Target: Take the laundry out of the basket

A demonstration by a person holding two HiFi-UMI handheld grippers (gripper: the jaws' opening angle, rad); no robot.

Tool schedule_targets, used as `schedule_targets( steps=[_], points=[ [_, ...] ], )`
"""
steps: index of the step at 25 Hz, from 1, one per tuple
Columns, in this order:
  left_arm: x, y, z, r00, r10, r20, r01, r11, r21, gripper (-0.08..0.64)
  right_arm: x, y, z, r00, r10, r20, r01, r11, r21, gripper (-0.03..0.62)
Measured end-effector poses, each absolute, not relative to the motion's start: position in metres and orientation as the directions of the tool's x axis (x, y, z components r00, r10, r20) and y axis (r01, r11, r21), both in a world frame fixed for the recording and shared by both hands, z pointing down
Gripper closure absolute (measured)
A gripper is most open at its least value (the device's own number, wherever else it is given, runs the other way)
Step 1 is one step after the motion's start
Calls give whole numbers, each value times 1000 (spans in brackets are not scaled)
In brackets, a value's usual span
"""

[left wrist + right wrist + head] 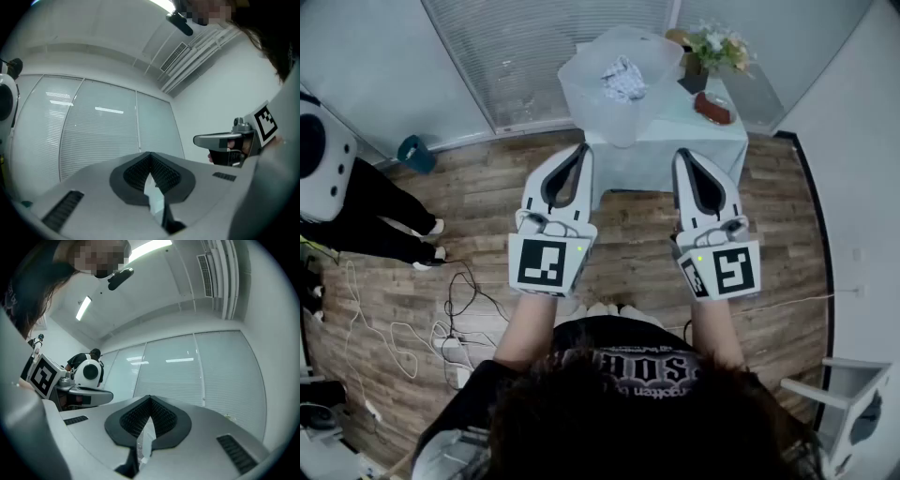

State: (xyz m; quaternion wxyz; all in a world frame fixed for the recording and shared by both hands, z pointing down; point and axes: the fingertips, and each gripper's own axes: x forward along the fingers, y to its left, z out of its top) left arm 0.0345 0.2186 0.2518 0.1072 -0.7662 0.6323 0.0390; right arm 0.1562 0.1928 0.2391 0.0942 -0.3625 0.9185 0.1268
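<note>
A translucent white basket (584, 94) stands on a small table (680, 136) ahead of me, with a crumpled patterned piece of laundry (623, 79) inside it. My left gripper (582, 149) and right gripper (683, 154) are held side by side in front of my chest, short of the table and apart from the basket. Both are shut with nothing between the jaws. In the left gripper view the left gripper (150, 156) points up at a glass wall with blinds, as does the right gripper (149, 400) in the right gripper view. Neither gripper view shows the basket.
Flowers (713, 45) and a dish of something red-brown (713, 108) share the table behind the basket. A person in black (366, 202) stands at the left by a teal bin (416, 153). Cables (441, 323) lie on the wooden floor; a white stand (853, 403) sits at the lower right.
</note>
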Motion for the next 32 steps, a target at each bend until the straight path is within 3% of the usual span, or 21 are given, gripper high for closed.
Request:
schedule_targets(
  steps=[32],
  points=[
    [49, 187, 274, 148, -976, -160, -988, -137, -77, 563, 179, 155, 258, -756, -591, -280, -626, 778, 47, 563]
  ],
)
